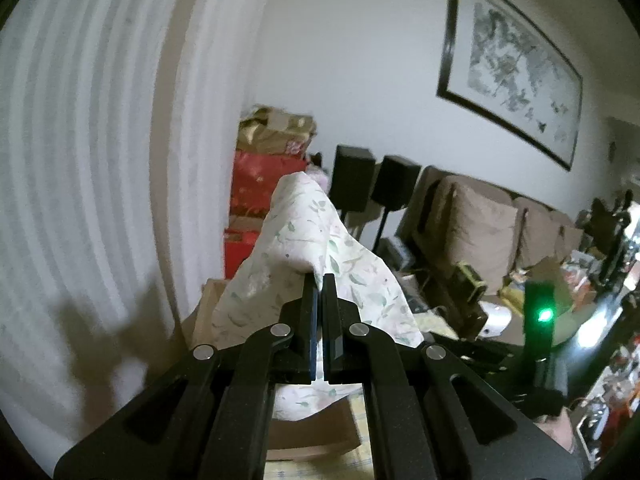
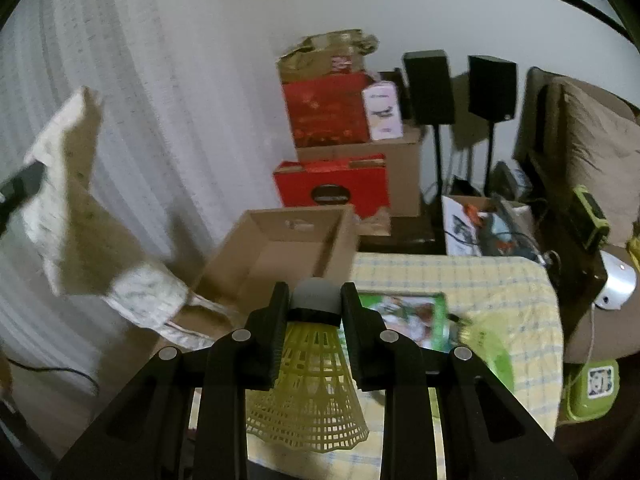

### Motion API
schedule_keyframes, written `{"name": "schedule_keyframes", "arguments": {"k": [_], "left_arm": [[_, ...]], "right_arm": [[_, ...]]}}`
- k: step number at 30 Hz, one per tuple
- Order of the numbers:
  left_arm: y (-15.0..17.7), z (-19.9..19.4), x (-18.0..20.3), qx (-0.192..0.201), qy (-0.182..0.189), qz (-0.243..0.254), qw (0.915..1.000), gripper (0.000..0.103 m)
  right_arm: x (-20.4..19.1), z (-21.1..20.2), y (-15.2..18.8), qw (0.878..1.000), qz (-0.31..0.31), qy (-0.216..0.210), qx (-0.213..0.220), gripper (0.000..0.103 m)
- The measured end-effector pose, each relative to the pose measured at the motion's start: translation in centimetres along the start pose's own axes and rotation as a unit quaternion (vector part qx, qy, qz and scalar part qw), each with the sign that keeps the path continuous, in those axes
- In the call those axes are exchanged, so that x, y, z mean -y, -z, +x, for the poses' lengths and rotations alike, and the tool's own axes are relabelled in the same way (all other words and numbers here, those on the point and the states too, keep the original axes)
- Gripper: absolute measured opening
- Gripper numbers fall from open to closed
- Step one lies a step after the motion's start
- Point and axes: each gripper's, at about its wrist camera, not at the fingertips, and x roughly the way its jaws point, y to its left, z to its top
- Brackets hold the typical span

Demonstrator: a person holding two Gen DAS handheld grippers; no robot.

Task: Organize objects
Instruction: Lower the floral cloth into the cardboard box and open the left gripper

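My left tool (image 1: 319, 280) is clenched on a fold of the leaf-print cloth (image 1: 316, 256), its jaws pressed nearly together with the fabric pinched at the tips. The cloth is lifted off the surface and drapes down on both sides of the jaws; from the right wrist view I see it hanging at the far left, its lower end trailing over the near corner of the open cardboard box (image 2: 280, 248).

My right tool (image 2: 315, 300) grips a yellow plastic shuttlecock (image 2: 310, 384) by its grey cork, skirt pointing back toward the camera. It hovers over the tabletop, which is covered with a yellow checked cloth (image 2: 516, 292). The box stands at the tabletop's far left end. A green picture book (image 2: 408, 316) lies on the checked cloth just right of the shuttlecock.
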Motion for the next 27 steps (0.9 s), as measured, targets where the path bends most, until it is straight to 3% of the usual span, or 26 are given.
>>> {"name": "schedule_keyframes", "arguments": {"k": [13, 27], "left_arm": [[5.3, 7.6, -4.0, -0.077, -0.047, -0.026, 0.9956, 0.002], [12.6, 15.5, -6.7, -0.181, -0.061, -0.058, 0.9799, 0.003]], "right_arm": [[-3.9, 7.1, 1.5, 0.999, -0.008, -0.020, -0.045, 0.026], [-4.4, 14.3, 5.7, 0.994, 0.001, -0.023, -0.106, 0.027]]}}
